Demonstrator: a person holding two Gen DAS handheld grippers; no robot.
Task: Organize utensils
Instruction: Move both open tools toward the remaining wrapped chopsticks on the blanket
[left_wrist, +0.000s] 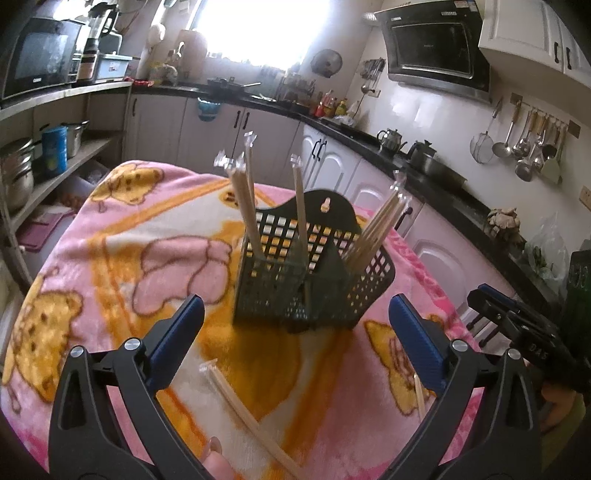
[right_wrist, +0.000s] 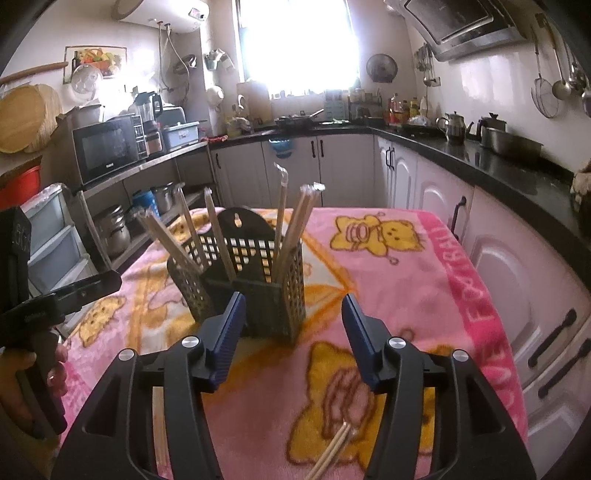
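A black mesh utensil basket (left_wrist: 314, 280) (right_wrist: 240, 280) stands on the pink blanket, holding several wrapped chopstick pairs (left_wrist: 245, 199) (right_wrist: 291, 221) upright or leaning. Another wrapped pair (left_wrist: 251, 417) lies on the blanket just below my left gripper (left_wrist: 297, 317), whose blue-padded jaws stand wide open with nothing between them. Nearer me than my right gripper (right_wrist: 293, 317) lies a loose pair (right_wrist: 332, 450); its jaws are open and empty. A further stick (right_wrist: 159, 428) shows under its left finger. The right gripper's body (left_wrist: 517, 328) appears at the right of the left wrist view.
The blanket with bear prints (right_wrist: 388, 266) covers a table in a kitchen. White cabinets and a black counter (right_wrist: 498, 166) with kettles run along the right; shelves with a microwave (right_wrist: 107, 147) and pots stand to the left. A hand (right_wrist: 22, 373) holds the left gripper's handle.
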